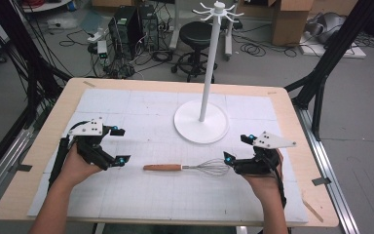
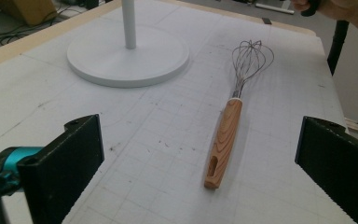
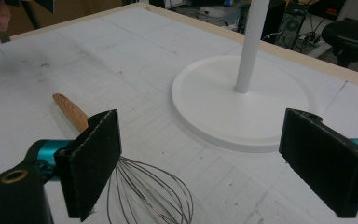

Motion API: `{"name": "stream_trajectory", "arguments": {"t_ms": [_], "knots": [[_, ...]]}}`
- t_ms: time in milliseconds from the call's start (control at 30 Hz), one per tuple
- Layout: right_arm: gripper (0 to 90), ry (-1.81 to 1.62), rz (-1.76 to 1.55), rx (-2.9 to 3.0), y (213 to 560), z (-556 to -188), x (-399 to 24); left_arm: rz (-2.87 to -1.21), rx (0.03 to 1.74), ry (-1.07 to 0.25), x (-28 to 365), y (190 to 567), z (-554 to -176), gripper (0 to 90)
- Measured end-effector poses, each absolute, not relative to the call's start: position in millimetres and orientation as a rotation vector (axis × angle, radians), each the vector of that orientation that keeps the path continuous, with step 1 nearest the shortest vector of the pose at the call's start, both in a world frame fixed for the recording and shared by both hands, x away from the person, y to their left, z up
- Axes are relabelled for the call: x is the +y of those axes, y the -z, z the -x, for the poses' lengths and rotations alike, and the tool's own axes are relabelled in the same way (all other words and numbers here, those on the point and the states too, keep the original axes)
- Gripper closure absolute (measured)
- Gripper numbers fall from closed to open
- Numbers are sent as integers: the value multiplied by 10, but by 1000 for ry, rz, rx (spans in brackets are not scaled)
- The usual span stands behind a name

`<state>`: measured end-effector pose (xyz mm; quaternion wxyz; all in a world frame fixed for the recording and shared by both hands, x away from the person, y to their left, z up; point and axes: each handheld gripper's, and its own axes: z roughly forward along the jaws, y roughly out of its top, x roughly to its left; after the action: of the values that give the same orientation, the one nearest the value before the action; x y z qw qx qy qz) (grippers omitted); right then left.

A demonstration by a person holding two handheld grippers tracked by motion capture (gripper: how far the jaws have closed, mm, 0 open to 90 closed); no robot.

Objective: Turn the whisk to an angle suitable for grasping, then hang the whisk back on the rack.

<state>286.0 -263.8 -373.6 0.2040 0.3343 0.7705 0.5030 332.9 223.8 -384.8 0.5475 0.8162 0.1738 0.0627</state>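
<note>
The whisk [image 1: 187,168] is laid flat on the counter [image 1: 282,105] between both grippers. The left gripper [image 1: 121,145] and right gripper [image 1: 237,148] are held with jaws spread wide, nothing gripped or touched.

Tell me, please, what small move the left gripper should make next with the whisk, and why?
Probably ease the left gripper forward until its open jaws straddle the whisk's wooden handle, then close. The whisk lies flat on the mat, untouched, its handle end towards that gripper and ahead of the jaws. The right gripper, also open, sits by the wire end. The hook stand waits behind.
</note>
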Motion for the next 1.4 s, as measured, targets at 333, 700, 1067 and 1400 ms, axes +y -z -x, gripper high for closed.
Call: {"name": "stream_trajectory", "arguments": {"t_ms": [333,700,1067,1400], "knots": [[116,-1400,-930,2153,3745,-2855,-2635,-1930,397,-158,2228,3834,-3310,16],[116,-1393,-922,2161,3725,-2847,-2606,-1913,416,-167,2272,3824,-3329,16],[116,-1383,-859,2207,3658,-2874,-2498,-1906,438,-176,2314,3825,-3339,16],[150,-1326,-761,2345,3522,-3094,-2181,-1906,449,-180,2327,3840,-3367,16]]}}
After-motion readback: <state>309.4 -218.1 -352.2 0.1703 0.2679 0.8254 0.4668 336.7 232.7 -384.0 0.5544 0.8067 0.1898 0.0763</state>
